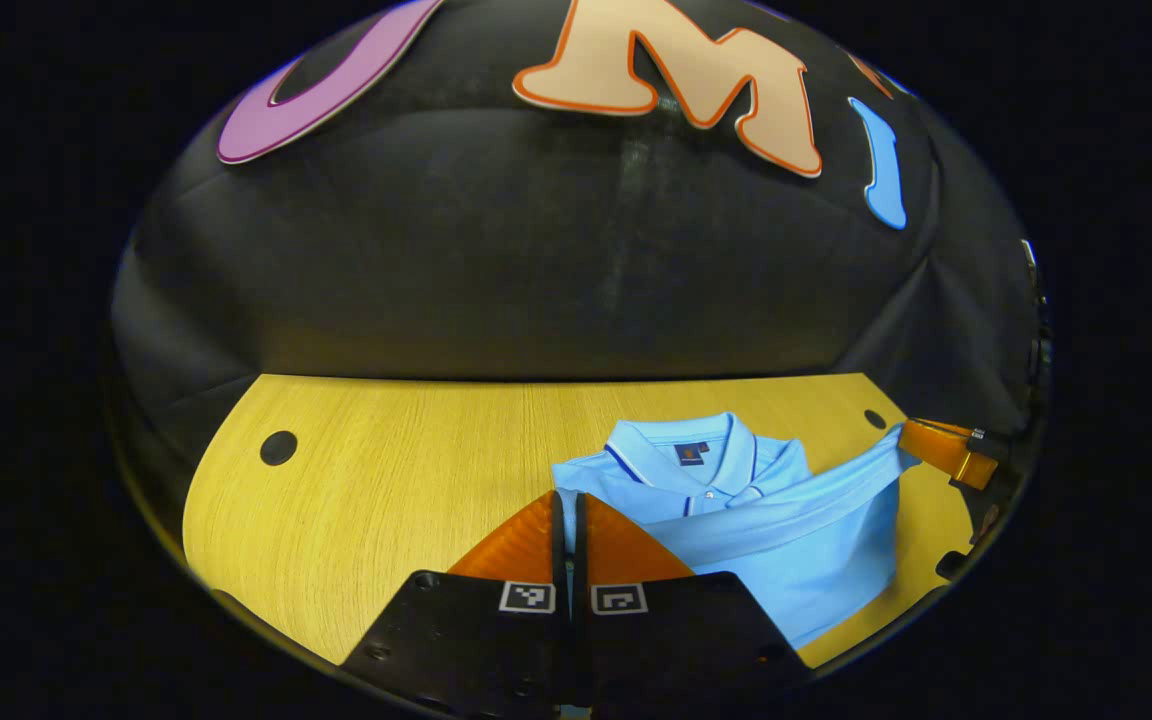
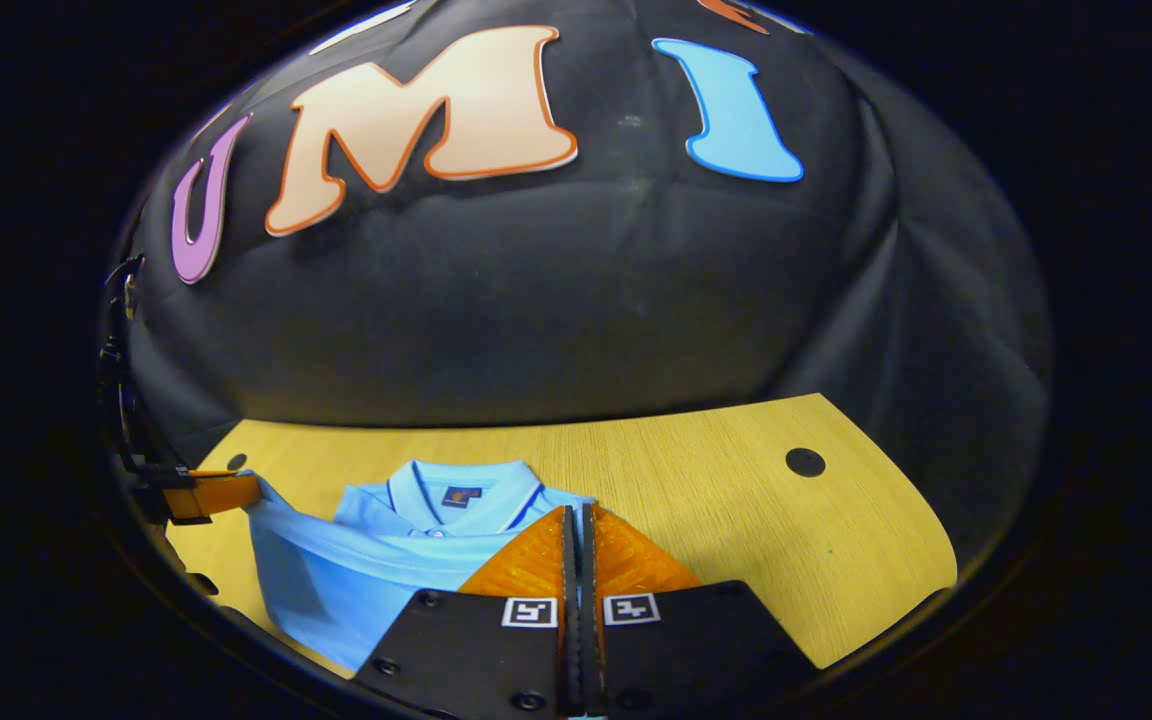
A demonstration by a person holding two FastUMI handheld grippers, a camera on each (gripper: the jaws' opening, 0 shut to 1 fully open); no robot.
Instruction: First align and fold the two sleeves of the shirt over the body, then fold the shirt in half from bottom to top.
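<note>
One shirt (image 1: 766, 540) lies between two claws (image 1: 568, 500) (image 2: 577, 512), each pinching its sleeve.

2 low tool cams facing booth wall, close over table (image 1: 386, 470), sharing shirt (image 1: 786, 540)

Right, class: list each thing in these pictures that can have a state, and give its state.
shirt: front up, one edge pulled into a taut band across the body below the collar.
collar: folded down, lying flat.
left tongs: shut, pinching one end of the band.
right tongs: shut, pinching the other end.
</note>
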